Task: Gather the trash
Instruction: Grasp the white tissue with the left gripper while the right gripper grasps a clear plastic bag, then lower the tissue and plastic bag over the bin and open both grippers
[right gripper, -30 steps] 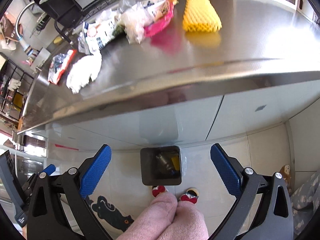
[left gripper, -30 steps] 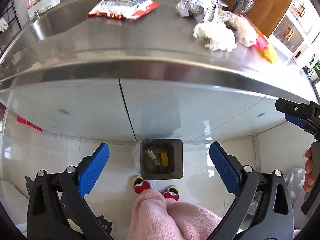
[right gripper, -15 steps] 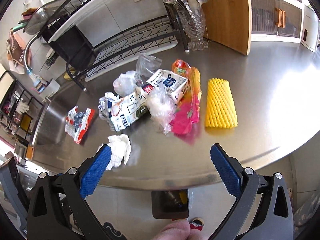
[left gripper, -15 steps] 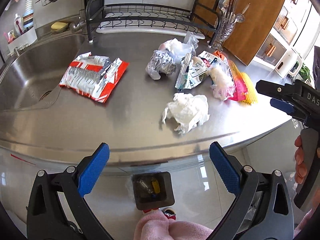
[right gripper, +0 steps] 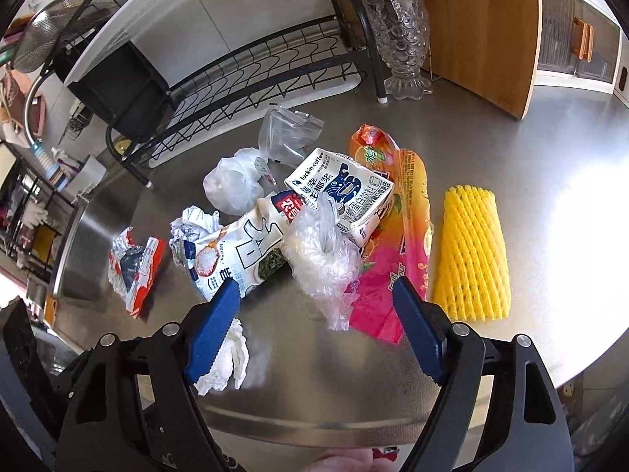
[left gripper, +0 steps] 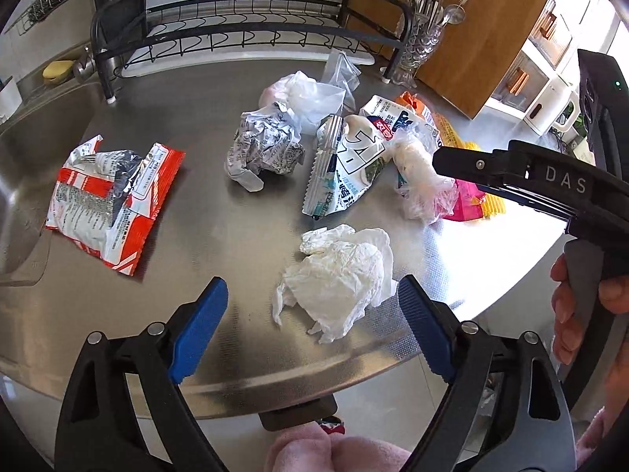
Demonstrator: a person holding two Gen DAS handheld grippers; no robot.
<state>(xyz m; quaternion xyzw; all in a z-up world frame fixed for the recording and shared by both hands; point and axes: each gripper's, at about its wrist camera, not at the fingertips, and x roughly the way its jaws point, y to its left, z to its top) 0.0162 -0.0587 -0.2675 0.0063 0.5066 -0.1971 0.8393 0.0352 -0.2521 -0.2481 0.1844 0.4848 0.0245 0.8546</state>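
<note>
Trash is scattered over the steel counter (left gripper: 220, 236). In the left wrist view my left gripper (left gripper: 312, 328) hovers above a crumpled white tissue (left gripper: 342, 275); its jaws are closing and nothing is pressed between the blue pads. A red and white wrapper (left gripper: 110, 196) lies left, a crumpled foil bag (left gripper: 263, 149) and a white snack bag (left gripper: 346, 165) further back. In the right wrist view my right gripper (right gripper: 316, 332), jaws closing and empty, hangs over a clear plastic wad (right gripper: 322, 259) beside a pink wrapper (right gripper: 377, 299), a coffee carton (right gripper: 346, 192) and yellow foam netting (right gripper: 473, 255).
A black dish rack (left gripper: 243, 35) and a glass utensil holder (right gripper: 403, 39) stand at the counter's back. A sink (left gripper: 23, 149) lies left. A wooden board (right gripper: 483, 31) leans at the back right. A dark bin (left gripper: 298, 413) shows on the floor under the counter edge.
Both grippers have risen from facing the floor bin below the counter to looking down on the counter's trash. Their jaws have narrowed a little.
</note>
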